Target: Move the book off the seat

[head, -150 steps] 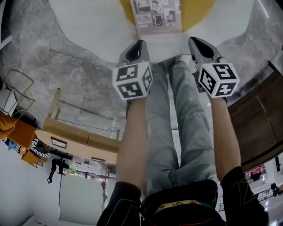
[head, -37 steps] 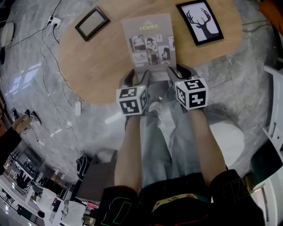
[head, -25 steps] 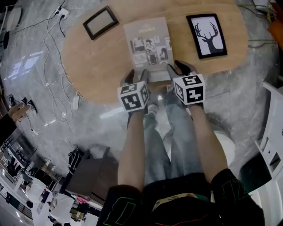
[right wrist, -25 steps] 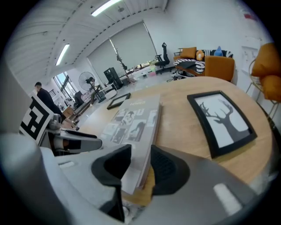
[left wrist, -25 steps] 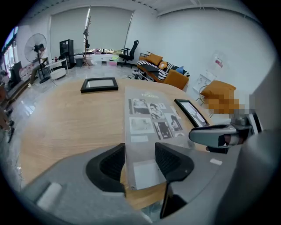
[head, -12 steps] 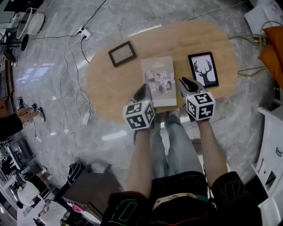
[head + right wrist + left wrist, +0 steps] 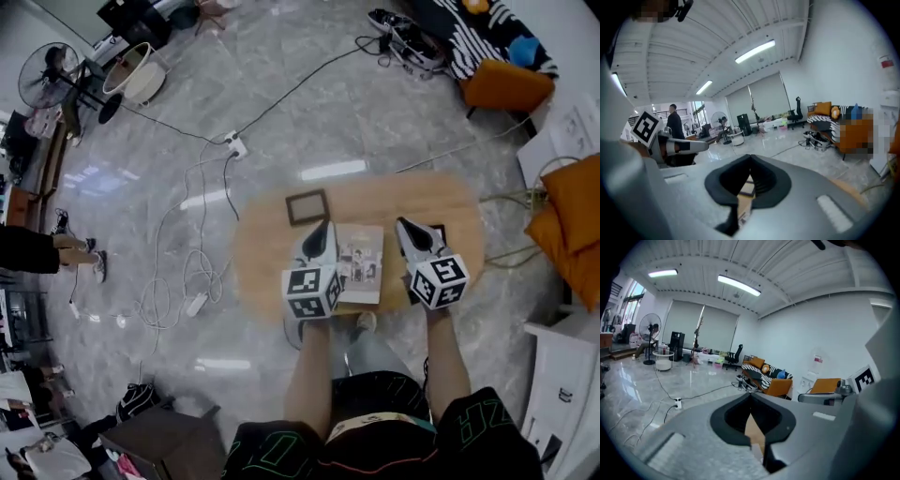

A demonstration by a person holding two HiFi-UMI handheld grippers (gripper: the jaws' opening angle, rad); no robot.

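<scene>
The book (image 7: 360, 266), grey with small photos on its cover, lies flat on the oval wooden table (image 7: 267, 253) in the head view. My left gripper (image 7: 322, 229) hangs over the book's left edge, and my right gripper (image 7: 406, 228) hangs just to the right of the book. Both are shut and hold nothing. In the left gripper view the left gripper (image 7: 750, 397) has its tips together, with only a strip of table showing through behind them. The right gripper (image 7: 750, 160) looks the same in the right gripper view. Both point out across the room.
A small dark picture frame (image 7: 307, 206) lies on the table behind the book. Another dark picture (image 7: 441, 232) is mostly hidden by my right gripper. Cables and a power strip (image 7: 235, 143) trail over the marble floor. Orange cushions (image 7: 574, 223) and a white cabinet (image 7: 555, 377) stand at the right.
Both grippers have let go of the book's near edge, shut, and lifted away from it. The view has pulled back and up, so the table looks smaller. The book stays on the table.
</scene>
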